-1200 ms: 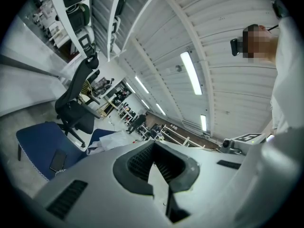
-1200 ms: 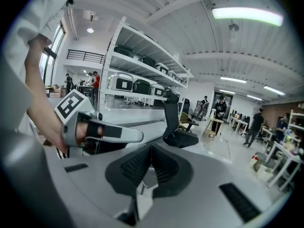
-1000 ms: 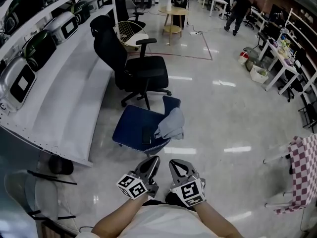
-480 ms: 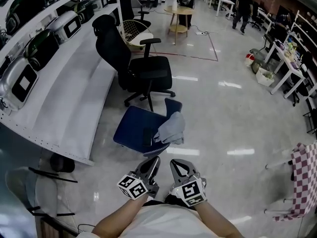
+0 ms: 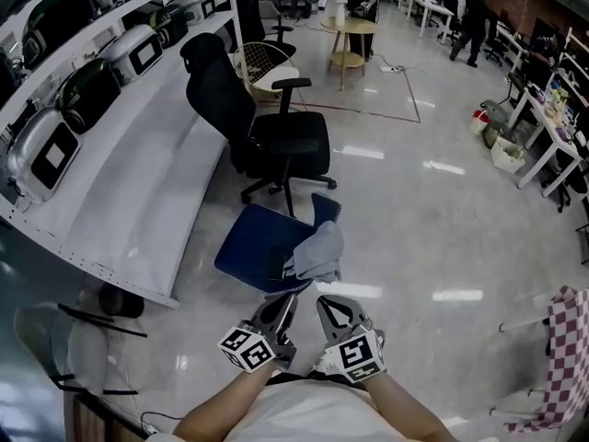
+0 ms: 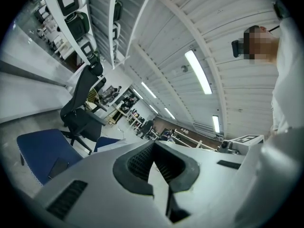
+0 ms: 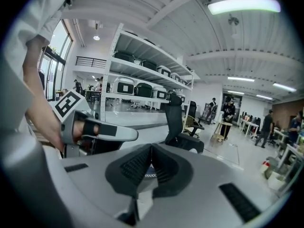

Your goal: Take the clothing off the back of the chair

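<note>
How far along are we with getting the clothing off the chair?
Nothing done: the grey clothing hangs over the back of the blue chair. The left gripper and right gripper are shut, empty, short of it. Left to do: reach, grasp, lift it off.

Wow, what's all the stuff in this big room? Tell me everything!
blue chair: one, blue, on the floor, centre
clothing: one, grey, draped over the blue chair
flat dark thing: one, black, on the blue chair's seat
office chair: one, black, behind the blue chair
shelving: one, white, along the left
cases: several, silver and black, on the shelving
round table: one, wooden, far back
checked cloth: one, red and white, lower right
person: one, dark clothes, far back right
left gripper: one, grey, bottom middle, shut, empty
right gripper: one, grey, beside it, shut, empty
</note>
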`<state>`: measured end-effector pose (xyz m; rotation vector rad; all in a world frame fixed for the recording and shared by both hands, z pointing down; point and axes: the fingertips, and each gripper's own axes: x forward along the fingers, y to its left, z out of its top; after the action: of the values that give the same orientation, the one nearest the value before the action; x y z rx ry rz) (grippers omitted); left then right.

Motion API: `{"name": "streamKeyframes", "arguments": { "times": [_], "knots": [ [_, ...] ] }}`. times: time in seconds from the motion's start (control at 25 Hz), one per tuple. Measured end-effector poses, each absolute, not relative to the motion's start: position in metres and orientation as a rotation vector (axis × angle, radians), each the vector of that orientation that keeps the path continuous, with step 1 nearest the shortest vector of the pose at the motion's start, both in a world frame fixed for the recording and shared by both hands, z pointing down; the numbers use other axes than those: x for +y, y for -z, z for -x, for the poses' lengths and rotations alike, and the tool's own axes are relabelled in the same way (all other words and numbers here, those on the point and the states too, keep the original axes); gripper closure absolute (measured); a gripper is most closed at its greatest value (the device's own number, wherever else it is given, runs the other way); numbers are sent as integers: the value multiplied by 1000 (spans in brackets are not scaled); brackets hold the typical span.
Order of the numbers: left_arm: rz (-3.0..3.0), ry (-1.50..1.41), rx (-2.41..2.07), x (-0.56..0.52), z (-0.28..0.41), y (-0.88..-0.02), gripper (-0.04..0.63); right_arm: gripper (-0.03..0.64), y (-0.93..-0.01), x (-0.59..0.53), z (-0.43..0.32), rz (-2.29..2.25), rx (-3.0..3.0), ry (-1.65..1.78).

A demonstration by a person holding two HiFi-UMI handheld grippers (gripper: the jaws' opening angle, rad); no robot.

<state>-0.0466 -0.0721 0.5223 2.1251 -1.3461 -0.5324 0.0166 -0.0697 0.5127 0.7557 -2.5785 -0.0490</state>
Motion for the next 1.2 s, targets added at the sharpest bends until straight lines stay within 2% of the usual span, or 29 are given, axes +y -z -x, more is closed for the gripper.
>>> {"name": "streamKeyframes", "arguments": {
  "times": [0.6,1.2],
  "knots": [
    [-2061,570,-1551,-101,61,-517,589,600,-514,-100,-35,-666,-2638,72],
    [-2067,548,-1438,-147,87,-529,589,600,-512,-133,-8,-752,-2562,43]
  ]
}}
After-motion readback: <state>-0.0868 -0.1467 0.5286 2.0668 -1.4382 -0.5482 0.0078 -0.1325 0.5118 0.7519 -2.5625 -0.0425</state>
